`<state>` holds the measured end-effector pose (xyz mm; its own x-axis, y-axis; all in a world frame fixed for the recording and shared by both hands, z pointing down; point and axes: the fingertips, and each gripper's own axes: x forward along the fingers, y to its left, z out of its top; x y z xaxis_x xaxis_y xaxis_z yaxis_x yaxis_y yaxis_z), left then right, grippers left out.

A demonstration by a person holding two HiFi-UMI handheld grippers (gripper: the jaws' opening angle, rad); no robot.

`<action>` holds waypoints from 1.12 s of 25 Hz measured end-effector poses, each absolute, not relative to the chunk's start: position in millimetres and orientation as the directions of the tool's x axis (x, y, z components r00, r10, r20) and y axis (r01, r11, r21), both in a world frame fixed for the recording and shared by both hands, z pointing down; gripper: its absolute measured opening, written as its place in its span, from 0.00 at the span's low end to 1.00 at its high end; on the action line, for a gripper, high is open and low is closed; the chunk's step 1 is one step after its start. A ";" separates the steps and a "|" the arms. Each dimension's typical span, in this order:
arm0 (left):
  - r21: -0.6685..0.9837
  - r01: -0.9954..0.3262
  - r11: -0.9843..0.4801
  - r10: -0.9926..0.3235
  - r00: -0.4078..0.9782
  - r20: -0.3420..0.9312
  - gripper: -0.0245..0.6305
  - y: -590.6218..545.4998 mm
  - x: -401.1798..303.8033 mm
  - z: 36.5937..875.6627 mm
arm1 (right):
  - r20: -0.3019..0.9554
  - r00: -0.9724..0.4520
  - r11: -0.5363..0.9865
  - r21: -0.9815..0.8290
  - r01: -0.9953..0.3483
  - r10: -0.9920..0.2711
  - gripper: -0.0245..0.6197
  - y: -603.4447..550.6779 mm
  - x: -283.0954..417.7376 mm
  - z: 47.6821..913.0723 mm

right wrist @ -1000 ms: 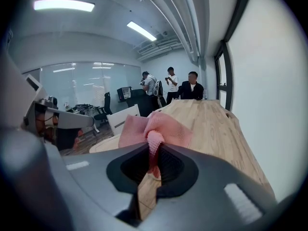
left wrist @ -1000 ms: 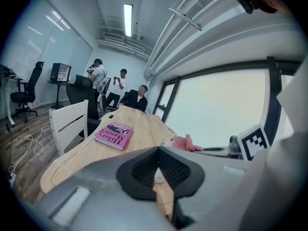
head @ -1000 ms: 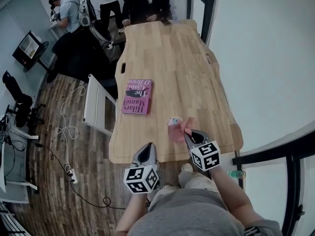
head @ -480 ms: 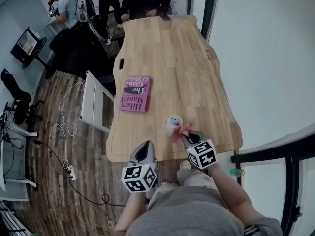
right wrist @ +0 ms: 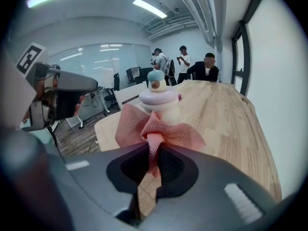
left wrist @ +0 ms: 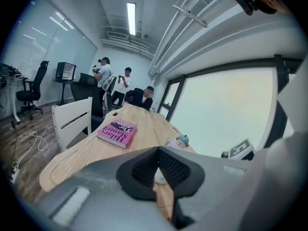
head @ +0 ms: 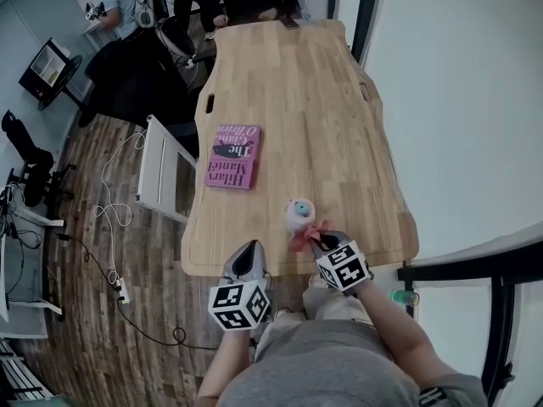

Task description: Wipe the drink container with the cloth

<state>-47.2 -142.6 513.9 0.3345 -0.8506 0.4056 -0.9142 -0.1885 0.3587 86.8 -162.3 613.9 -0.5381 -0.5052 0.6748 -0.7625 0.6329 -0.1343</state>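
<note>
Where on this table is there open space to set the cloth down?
The table is bare right of the pink book, across to the right edge and toward the far end. The near-left corner, this side of the book, is free too. Crowded only around the drink container, where the right gripper holds the cloth.

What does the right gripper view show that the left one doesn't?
Only the right gripper view: the pink cloth pinched in the jaws of the right hand-held gripper. Only the left gripper view: the whole pink book, the left hand-held gripper, jaws shut on nothing. Both: the wooden table, the drink container, people far off.
</note>
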 end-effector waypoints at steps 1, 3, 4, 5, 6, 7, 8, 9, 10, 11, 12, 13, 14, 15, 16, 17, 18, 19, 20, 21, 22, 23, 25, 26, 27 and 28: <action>0.359 -0.915 -0.184 -0.850 0.331 0.409 0.04 -142.6 -47.1 514.8 | 0.682 -0.538 0.637 -0.136 -0.759 -0.495 0.08 -161.6 86.1 617.9; 0.360 -0.916 -0.177 -0.850 0.327 0.413 0.04 -143.2 -46.7 516.2 | 0.694 -0.537 0.642 -0.140 -0.753 -0.479 0.08 -160.8 84.5 625.7; 0.361 -0.916 -0.175 -0.850 0.325 0.414 0.04 -143.6 -46.4 516.8 | 0.700 -0.537 0.645 -0.142 -0.751 -0.471 0.08 -160.5 83.9 629.4; 0.360 -0.917 -0.173 -0.850 0.324 0.415 0.04 -143.9 -45.9 517.4 | 0.705 -0.536 0.647 -0.143 -0.749 -0.464 0.08 -160.2 83.5 633.2; 0.360 -0.917 -0.172 -0.850 0.323 0.416 0.04 -144.1 -45.2 518.1 | 0.711 -0.534 0.649 -0.143 -0.747 -0.458 0.08 -159.8 83.4 637.1; 0.359 -0.918 -0.171 -0.850 0.321 0.417 0.04 -144.1 -44.6 518.9 | 0.716 -0.532 0.651 -0.143 -0.745 -0.451 0.08 -159.2 83.5 641.1; 0.359 -0.918 -0.169 -0.850 0.320 0.419 0.04 -144.1 -44.0 519.6 | 0.722 -0.530 0.653 -0.144 -0.743 -0.444 0.08 -158.6 83.5 644.9; 0.358 -0.918 -0.168 -0.850 0.319 0.420 0.04 -144.2 -43.5 520.1 | 0.728 -0.528 0.655 -0.144 -0.742 -0.437 0.08 -158.1 83.4 648.5; 0.358 -0.919 -0.167 -0.849 0.319 0.421 0.04 -144.5 -43.2 520.3 | 0.734 -0.525 0.656 -0.145 -0.741 -0.431 0.08 -158.0 83.2 652.0; 0.357 -0.919 -0.166 -0.849 0.318 0.422 0.04 -144.8 -43.0 520.2 | 0.740 -0.522 0.657 -0.146 -0.740 -0.424 0.08 -158.1 82.9 655.3; 0.356 -0.920 -0.165 -0.849 0.316 0.424 0.04 -145.2 -42.9 520.1 | 0.745 -0.520 0.657 -0.147 -0.739 -0.418 0.08 -158.4 82.5 658.6; 0.355 -0.920 -0.163 -0.849 0.315 0.425 0.04 -145.4 -42.9 520.0 | 0.750 -0.518 0.656 -0.149 -0.739 -0.412 0.08 -158.7 81.9 661.8; 0.355 -0.921 -0.161 -0.849 0.313 0.426 0.04 -145.5 -43.0 520.2 | 0.754 -0.515 0.655 -0.152 -0.740 -0.407 0.08 -158.8 81.3 665.1; 0.354 -0.921 -0.160 -0.849 0.311 0.428 0.04 -145.5 -43.1 520.5 | 0.759 -0.512 0.654 -0.154 -0.741 -0.401 0.08 -158.9 81.0 668.5; 0.354 -0.922 -0.158 -0.848 0.310 0.429 0.04 -145.5 -43.0 520.9 | 0.764 -0.508 0.653 -0.155 -0.742 -0.396 0.08 -159.0 81.1 671.9; 0.354 -0.922 -0.157 -0.848 0.309 0.430 0.04 -145.5 -42.8 521.4 | 0.770 -0.503 0.651 -0.155 -0.743 -0.392 0.08 -159.1 81.6 675.3; 0.355 -0.922 -0.156 -0.848 0.309 0.431 0.04 -145.5 -42.6 521.8 | 0.776 -0.497 0.648 -0.154 -0.746 -0.387 0.08 -159.2 82.4 678.5; 0.356 -0.922 -0.155 -0.847 0.309 0.432 0.04 -145.4 -42.5 522.2 | 0.782 -0.491 0.644 -0.154 -0.749 -0.384 0.08 -159.4 83.3 681.6; 0.356 -0.922 -0.154 -0.847 0.308 0.433 0.04 -145.2 -42.7 522.5 | 0.787 -0.485 0.640 -0.154 -0.753 -0.380 0.08 -159.5 84.2 684.6; 0.355 -0.922 -0.152 -0.847 0.307 0.434 0.04 -144.9 -42.9 522.5 | 0.792 -0.479 0.636 -0.154 -0.756 -0.378 0.08 -159.8 85.2 687.4; 0.355 -0.923 -0.151 -0.847 0.306 0.435 0.04 -144.6 -43.4 522.4 | 0.797 -0.473 0.631 -0.154 -0.761 -0.376 0.08 -160.1 86.3 690.2; 0.355 -0.923 -0.150 -0.847 0.305 0.435 0.04 -144.2 -43.9 522.2 | 0.801 -0.466 0.625 -0.153 -0.765 -0.375 0.08 -160.4 87.4 692.7; 0.354 -0.923 -0.148 -0.847 0.303 0.436 0.04 -143.3 -45.4 521.7 | 0.809 -0.455 0.614 -0.153 -0.774 -0.373 0.08 -161.3 89.1 697.3; 0.353 -0.924 -0.147 -0.847 0.302 0.437 0.04 -142.6 -46.0 521.7 | 0.811 -0.451 0.610 -0.153 -0.778 -0.372 0.08 -161.6 89.6 699.2; 0.353 -0.924 -0.147 -0.847 0.302 0.438 0.04 -141.8 -46.6 521.9 | 0.812 -0.448 0.607 -0.151 -0.780 -0.373 0.08 -161.8 89.9 700.6; 0.352 -0.924 -0.147 -0.846 0.301 0.439 0.04 -141.1 -47.2 522.2 | 0.813 -0.446 0.606 -0.150 -0.781 -0.374 0.08 -161.9 89.9 701.7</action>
